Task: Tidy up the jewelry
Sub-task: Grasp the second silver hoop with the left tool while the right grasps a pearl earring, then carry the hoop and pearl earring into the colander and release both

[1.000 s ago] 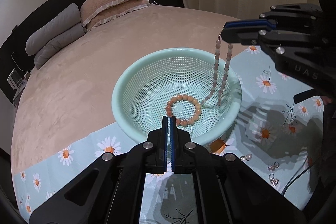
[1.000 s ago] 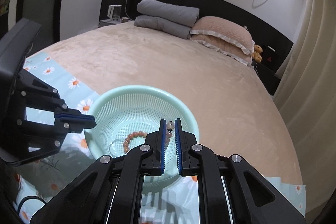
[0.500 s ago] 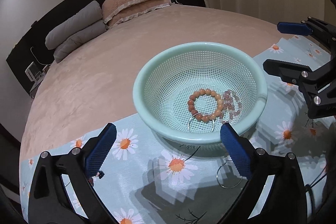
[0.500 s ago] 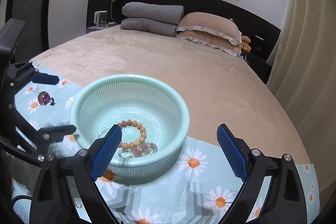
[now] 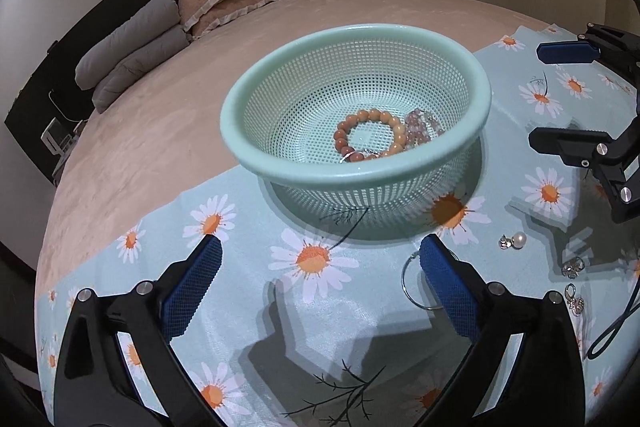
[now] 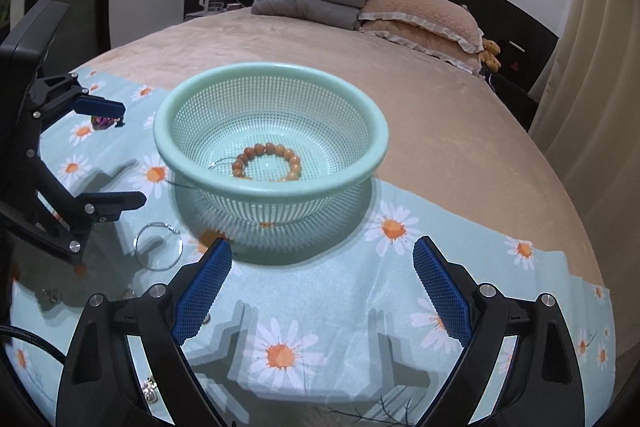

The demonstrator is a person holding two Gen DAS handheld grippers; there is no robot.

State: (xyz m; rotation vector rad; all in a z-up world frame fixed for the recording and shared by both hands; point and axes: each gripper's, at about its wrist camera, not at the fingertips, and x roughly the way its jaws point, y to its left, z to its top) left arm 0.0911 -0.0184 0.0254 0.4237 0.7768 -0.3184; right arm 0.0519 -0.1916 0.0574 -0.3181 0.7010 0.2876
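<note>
A mint green mesh basket [image 5: 256,163] [image 6: 168,151] stands on a daisy-print cloth on the bed. In it lie an orange bead bracelet [image 5: 374,115] [image 6: 266,151] and a pale pink bead bracelet [image 5: 420,131]. My left gripper [image 5: 320,275] is open and empty, low in front of the basket. A thin silver hoop [image 5: 406,275] [image 6: 158,247] lies by its right finger. My right gripper [image 6: 322,275] is open and empty, also in front of the basket; it shows at the right in the left wrist view [image 5: 560,95].
A pearl earring [image 5: 514,241] and small silver pieces [image 5: 572,267] lie on the cloth [image 5: 248,291] to the right. A purple bead ornament [image 6: 100,122] lies under the left gripper's finger. A black cable [image 5: 616,323] runs at the right. Pillows and folded blankets lie far back.
One second ago both grippers were shut, the right one holding the pink bracelet over the basket. The bracelet now lies in the basket, both grippers have opened and drawn back lower.
</note>
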